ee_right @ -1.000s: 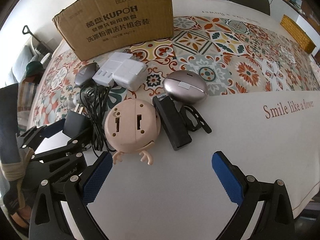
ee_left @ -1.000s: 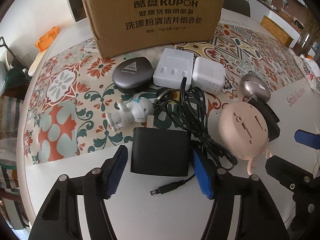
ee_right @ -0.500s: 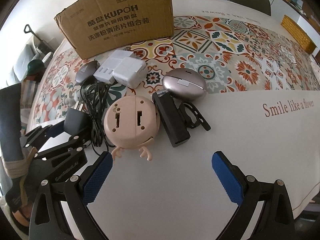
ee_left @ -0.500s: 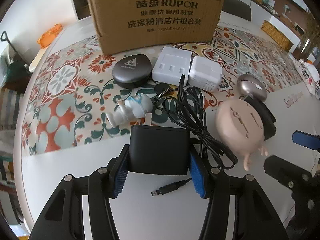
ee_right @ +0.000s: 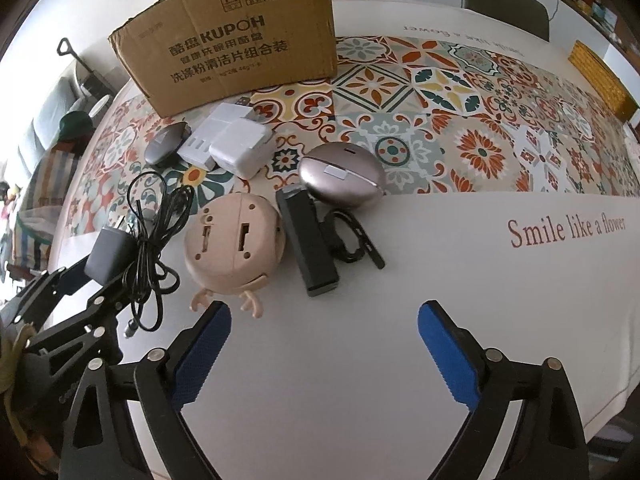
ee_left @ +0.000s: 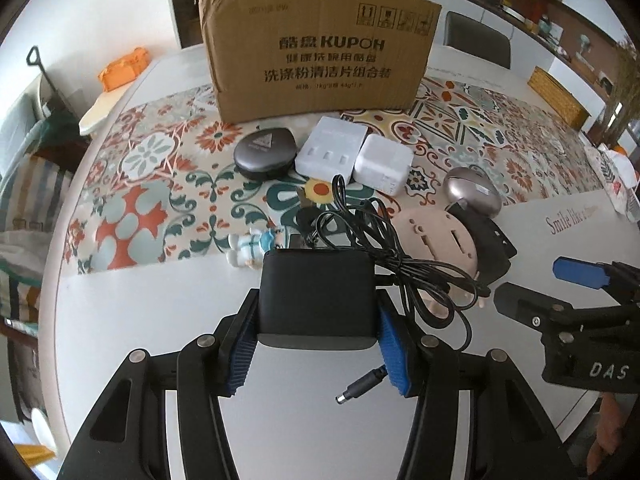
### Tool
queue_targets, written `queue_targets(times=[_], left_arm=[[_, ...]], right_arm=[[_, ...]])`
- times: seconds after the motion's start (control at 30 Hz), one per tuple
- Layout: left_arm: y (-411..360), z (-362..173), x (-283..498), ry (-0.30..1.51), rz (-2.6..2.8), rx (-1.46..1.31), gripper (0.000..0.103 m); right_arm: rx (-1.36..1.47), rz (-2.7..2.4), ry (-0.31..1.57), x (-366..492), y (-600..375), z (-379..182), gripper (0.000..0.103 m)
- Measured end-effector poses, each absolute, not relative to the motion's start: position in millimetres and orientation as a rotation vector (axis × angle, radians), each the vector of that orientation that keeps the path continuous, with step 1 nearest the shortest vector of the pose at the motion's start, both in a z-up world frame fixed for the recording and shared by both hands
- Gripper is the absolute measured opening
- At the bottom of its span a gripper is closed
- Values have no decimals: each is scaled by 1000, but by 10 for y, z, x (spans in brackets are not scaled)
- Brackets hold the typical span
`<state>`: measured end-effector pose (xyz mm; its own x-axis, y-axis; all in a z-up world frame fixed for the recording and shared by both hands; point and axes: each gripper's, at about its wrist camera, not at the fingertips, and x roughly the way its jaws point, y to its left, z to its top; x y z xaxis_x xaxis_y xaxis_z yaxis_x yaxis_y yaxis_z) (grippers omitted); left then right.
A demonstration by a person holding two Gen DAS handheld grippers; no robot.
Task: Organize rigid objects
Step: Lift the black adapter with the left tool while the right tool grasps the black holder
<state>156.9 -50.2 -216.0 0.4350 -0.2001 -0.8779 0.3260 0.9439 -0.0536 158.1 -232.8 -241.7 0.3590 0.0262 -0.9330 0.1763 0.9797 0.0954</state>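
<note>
Left gripper: both blue pads pressed on the one black power adapter, held just above the white cloth.
Adapter cable: one black tangle trailing off the adapter's right side; its barrel plug hangs free between the fingers.
Right gripper: jaws wide, having just narrowed a little, nothing between them, over bare tablecloth.
Near it: one beige round toy, one black bar-shaped device, one silver oval case.
Farther: two white chargers, one dark grey case, one small figurine.
Behind: one cardboard box.
</note>
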Motion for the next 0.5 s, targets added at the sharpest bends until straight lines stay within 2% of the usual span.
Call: queue_targets(times=[0.5], left_arm=[[-583,-2252,1448,1068,-221,97,54]], right_arm=[[124,16,1228,1808,-2430,-2644,82]])
